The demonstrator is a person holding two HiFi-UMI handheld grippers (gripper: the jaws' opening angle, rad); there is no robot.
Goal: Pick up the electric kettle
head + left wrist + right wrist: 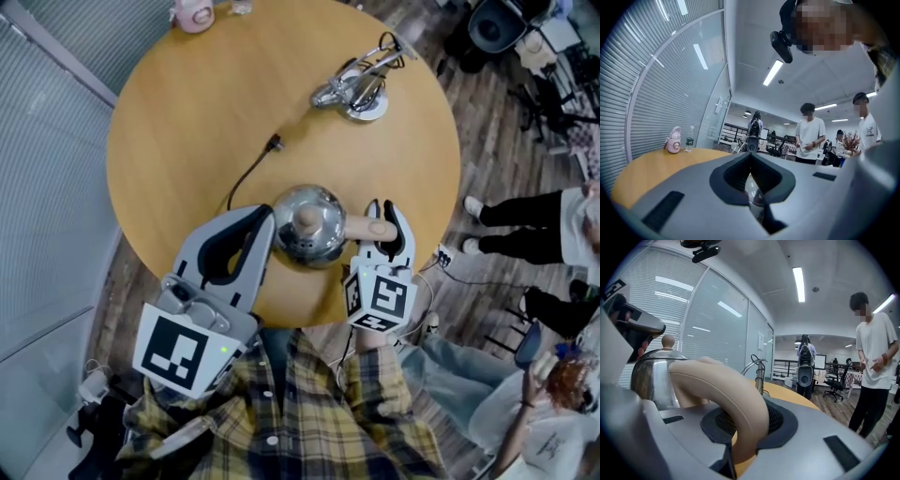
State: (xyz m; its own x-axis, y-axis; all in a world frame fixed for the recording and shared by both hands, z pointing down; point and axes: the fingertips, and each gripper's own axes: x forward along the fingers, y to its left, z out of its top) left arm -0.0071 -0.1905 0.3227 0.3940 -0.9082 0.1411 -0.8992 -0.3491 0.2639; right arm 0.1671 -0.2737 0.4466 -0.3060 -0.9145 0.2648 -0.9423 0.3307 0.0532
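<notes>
**Electric kettle held from both sides above near edge of table**

Electric kettle (307,225): polished steel body, knobbed lid, positioned over the near edge of the round wooden table (187,122). Contact with the tabletop cannot be determined.

Right gripper (387,225): jaws partly closed, clamped on the kettle's beige handle (736,399).

Left gripper (268,223): at the opposite side of the body, jaws drawn to a narrow slit with a strip of the kettle's steel caught between them.

Black cord (248,173): lies on the table behind the kettle.
</notes>
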